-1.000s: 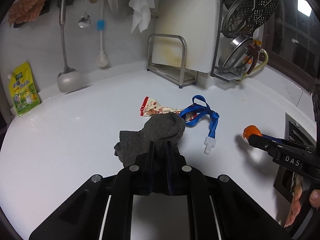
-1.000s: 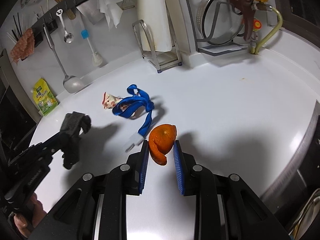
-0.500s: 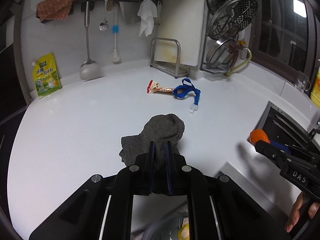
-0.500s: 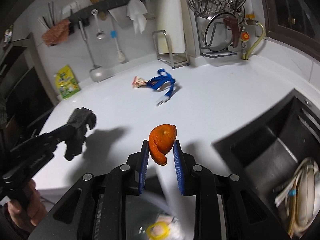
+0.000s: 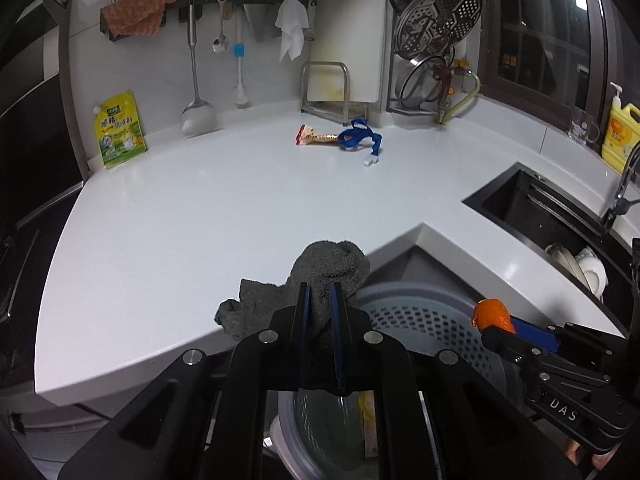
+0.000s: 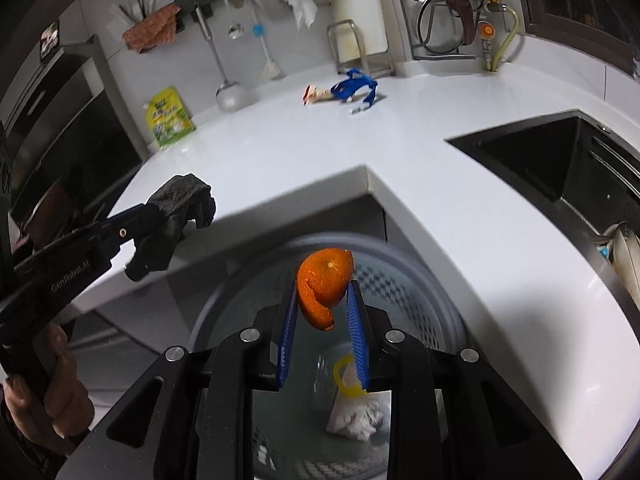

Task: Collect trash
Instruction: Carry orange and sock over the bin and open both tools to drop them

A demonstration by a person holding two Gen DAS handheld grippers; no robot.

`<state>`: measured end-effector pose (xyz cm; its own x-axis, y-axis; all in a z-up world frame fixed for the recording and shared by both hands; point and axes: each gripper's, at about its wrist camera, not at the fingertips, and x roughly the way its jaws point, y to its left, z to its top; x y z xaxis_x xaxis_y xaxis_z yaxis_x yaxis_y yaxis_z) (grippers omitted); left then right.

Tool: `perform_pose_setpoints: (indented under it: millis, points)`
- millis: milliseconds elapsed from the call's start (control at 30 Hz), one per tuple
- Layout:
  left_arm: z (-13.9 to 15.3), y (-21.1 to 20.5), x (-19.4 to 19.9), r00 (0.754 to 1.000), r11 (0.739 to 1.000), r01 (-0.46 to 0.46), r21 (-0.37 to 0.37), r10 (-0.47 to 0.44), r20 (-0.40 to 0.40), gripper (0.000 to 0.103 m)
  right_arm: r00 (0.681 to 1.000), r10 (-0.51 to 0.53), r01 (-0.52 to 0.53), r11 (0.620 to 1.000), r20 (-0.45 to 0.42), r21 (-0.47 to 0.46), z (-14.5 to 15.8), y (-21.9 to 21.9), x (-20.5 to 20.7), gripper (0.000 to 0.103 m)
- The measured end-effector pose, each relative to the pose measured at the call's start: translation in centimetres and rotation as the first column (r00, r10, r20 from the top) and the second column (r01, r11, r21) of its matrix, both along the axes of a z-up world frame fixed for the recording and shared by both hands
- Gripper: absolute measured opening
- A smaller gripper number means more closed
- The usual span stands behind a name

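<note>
Both grippers I hold above the bin [image 6: 448, 312]: left gripper [image 5: 320, 300] clamps grey cloth [image 5: 332, 264], right gripper [image 6: 323, 300] pinches orange peel [image 6: 326, 280].

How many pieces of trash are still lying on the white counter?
2: a snack wrapper and a blue lanyard, touching each other near the back wall. Anything outside these views wouldn't be counted.

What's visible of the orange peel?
The orange peel is a curled piece of rind, bright orange, with a stem dimple on top and a tail curling down. The right gripper has it clamped between its blue-padded jaws, in the air above the open grey bin beside the counter. Nothing else touches it.
</note>
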<state>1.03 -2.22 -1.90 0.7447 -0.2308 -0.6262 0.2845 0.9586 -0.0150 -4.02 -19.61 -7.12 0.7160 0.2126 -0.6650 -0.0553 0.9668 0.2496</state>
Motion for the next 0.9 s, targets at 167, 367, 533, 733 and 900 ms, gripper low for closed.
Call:
perform_pose_setpoints:
  millis: [167, 367, 533, 733, 900]
  points:
    - [-0.9, -0.1, -2.2, 1.000, 1.000, 0.013, -0.003, -0.013, -0.018, 0.011, 1.000, -0.004, 0.004, 1.000, -0.006, 0.005, -0.3, -0.3, -2.2, 0.024]
    - [-3.0, -1.1, -3.5, 0.996, 0.999, 0.041, -0.012, -0.042, -0.078, 0.011, 1.000, -0.016, 0.016, 1.000, -0.023, 0.022, -1.1, -0.9, -3.5, 0.024]
    - [-4.1, -1.7, -3.7, 0.993, 0.998, 0.058, -0.012, -0.059, -0.106, 0.011, 0.999, -0.013, 0.014, 1.000, -0.036, 0.021, -1.8, -0.6, -3.8, 0.024]
    - [-4.7, -1.8, -3.9, 0.993, 0.999, 0.053, -0.002, -0.053, -0.104, 0.011, 0.998, -0.009, 0.011, 0.999, -0.056, 0.030, -2.7, -0.3, -3.7, 0.024]
    - [-5.0, -1.6, -3.8, 0.992, 0.999, 0.048, -0.003, -0.048, -0.115, 0.011, 0.997, 0.000, 0.002, 0.999, -0.071, 0.036, -3.3, -0.1, -3.4, 0.024]
